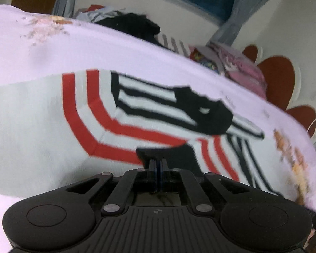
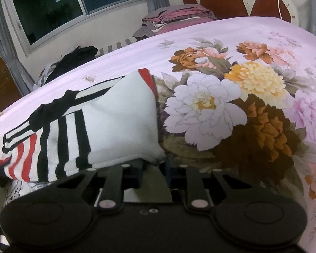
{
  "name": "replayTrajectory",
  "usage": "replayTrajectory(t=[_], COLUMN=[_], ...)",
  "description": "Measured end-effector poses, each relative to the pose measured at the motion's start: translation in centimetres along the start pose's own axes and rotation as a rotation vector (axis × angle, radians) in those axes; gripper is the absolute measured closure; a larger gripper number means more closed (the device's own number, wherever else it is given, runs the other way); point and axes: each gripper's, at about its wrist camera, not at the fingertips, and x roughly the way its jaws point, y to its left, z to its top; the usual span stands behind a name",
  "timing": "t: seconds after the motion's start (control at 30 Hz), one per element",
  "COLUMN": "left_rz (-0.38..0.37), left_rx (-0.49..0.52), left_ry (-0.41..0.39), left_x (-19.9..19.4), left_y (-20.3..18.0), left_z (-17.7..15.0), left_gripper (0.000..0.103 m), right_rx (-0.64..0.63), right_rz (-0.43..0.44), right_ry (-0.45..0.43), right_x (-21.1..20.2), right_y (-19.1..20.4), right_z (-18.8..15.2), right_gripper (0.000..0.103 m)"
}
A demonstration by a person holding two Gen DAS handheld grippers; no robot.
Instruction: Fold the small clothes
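Note:
A small white garment with red and black stripes lies spread on the pink floral bedsheet. My left gripper is shut, its fingers pressed together over the garment's lower edge; whether cloth is pinched between them is hidden. In the right wrist view the same garment has its white corner folded over. My right gripper is partly open, with the white corner edge lying over its fingertips.
A dark heap of clothes and a folded pink stack lie at the bed's far edge. The red and white headboard and a window stand beyond. The flowered sheet stretches to the right.

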Motion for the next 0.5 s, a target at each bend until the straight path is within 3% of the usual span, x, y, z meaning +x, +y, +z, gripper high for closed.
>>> replayTrajectory(t=[0.13,0.2,0.3,0.4,0.5], left_rz=[0.021,0.039,0.056,0.035,-0.004], left_rx=[0.006,0.007,0.015,0.020,0.052], left_ry=[0.017,0.028,-0.009,-0.051,-0.049], left_x=[0.7,0.6,-1.2,-3.0,-3.0], left_y=[-0.1,0.0,-0.1,-0.5,-1.9], left_z=[-0.3,-0.2,-0.1,0.6,1.1], left_gripper=[0.101,0.101,0.101,0.101,0.099], right_rx=[0.039,0.036,0.055,0.069,0.090], right_rz=[-0.004,-0.001,0.012,0.012,0.021], right_ry=[0.027,0.011,-0.011,-0.052,-0.083], right_x=[0.5,-0.3,-1.6,-3.1,-3.6], right_y=[-1.2,-1.2,-1.6,-2.1,-2.4], right_z=[0.0,0.1,0.4,0.7,1.5], right_gripper=[0.085,0.075,0.073,0.060,0.058])
